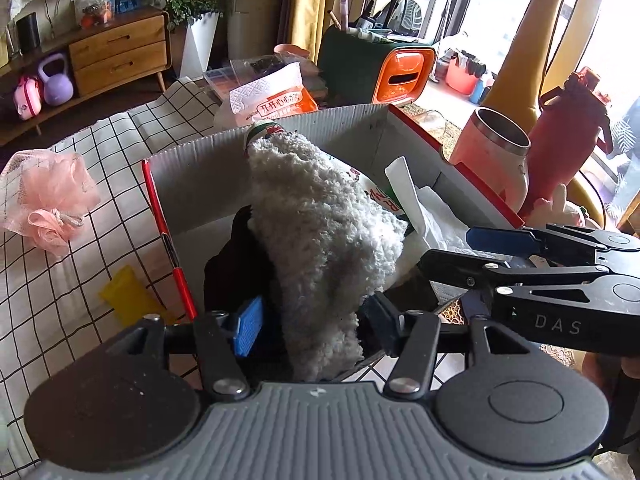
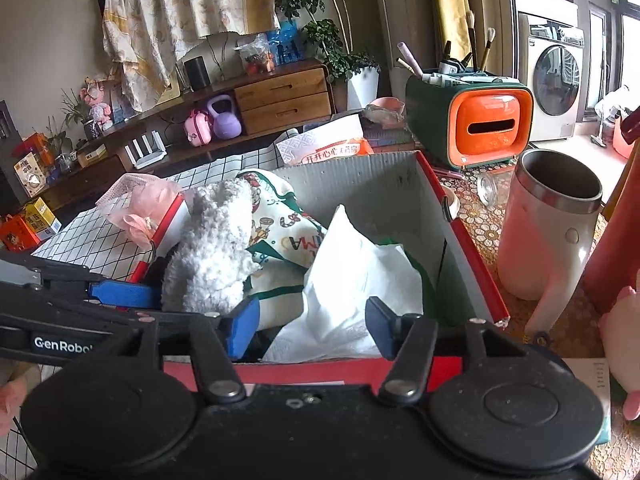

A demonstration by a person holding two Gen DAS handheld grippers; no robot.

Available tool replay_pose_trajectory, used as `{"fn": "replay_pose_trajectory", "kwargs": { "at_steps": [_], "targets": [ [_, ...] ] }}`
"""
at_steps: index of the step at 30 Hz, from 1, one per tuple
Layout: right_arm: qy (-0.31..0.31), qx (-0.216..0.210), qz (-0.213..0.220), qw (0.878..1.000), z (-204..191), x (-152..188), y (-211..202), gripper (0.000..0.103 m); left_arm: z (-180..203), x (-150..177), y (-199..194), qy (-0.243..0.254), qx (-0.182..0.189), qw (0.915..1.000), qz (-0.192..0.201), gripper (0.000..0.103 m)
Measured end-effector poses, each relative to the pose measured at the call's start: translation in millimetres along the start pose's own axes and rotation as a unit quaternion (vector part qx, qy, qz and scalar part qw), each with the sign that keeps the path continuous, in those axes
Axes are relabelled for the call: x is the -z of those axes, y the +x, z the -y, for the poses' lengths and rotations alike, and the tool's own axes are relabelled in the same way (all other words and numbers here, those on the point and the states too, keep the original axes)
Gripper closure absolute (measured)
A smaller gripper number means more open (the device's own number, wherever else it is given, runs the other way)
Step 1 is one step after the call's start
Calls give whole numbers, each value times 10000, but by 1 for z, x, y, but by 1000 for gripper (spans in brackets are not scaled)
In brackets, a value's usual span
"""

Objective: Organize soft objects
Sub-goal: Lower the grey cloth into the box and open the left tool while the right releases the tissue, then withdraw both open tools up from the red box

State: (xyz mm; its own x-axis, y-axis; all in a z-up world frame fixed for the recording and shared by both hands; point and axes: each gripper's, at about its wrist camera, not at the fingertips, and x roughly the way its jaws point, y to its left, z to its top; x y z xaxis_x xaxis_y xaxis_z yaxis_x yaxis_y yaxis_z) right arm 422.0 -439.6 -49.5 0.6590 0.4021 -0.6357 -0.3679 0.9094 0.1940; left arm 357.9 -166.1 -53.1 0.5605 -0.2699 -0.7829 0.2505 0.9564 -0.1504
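As left fingers (image 1: 308, 322) clench fluffy towel (image 1: 320, 232), "GenRobot"-marked; right fingers (image 2: 312, 326) released.

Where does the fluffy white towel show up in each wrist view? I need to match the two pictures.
Left wrist view: the fluffy white towel fills the centre, draped over the box and running down between the left gripper fingers.
Right wrist view: it sits left of centre, at the box's left side, beside the left gripper's blue finger.
Shared landmark: the orange-fronted organizer behind the red-edged box.
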Motion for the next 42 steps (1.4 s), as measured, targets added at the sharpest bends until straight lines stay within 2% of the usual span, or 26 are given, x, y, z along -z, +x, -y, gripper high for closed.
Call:
{"fn": "replay_pose_trajectory", "kwargs": {
  "at_steps": [2, 5, 12, 20, 22, 25, 38, 40, 42],
  "targets": [
    [-38, 2, 37, 10000, -5, -1, -6, 40, -1, 2, -6, -3, -5, 10000, 52, 45],
    [-75, -9, 86, 9999, -10, -1, -14, 39, -2, 4, -16, -18, -10, 9999, 128, 36],
    [-181, -36, 226, 9996, -26, 1, -37, 26, -6, 12, -44, -2, -32, 9995, 329, 35],
    [-327, -161, 400, 9985, -52, 4, -66, 12, -13, 26, -81, -51, -38, 9987, 505, 29],
    [-366, -189, 446, 9982, -59, 6, -74, 6, -17, 30, -92, -67, -42, 9985, 545, 23],
    [-450, -259, 507, 9974, -71, 8, -83, 3, -26, 38, -108, -122, -52, 9978, 655, 21],
    [-726, -623, 527, 9940, -126, 21, -94, 0, -83, 72, -161, -558, -73, 9949, 834, 13],
    [-836, -675, 484, 9930, -137, 24, -90, 0, -93, 76, -166, -571, -150, 9949, 823, 4],
    [-943, -719, 451, 9919, -147, 27, -86, 0, -103, 80, -171, -558, -224, 9949, 812, 3]
  ]
}}
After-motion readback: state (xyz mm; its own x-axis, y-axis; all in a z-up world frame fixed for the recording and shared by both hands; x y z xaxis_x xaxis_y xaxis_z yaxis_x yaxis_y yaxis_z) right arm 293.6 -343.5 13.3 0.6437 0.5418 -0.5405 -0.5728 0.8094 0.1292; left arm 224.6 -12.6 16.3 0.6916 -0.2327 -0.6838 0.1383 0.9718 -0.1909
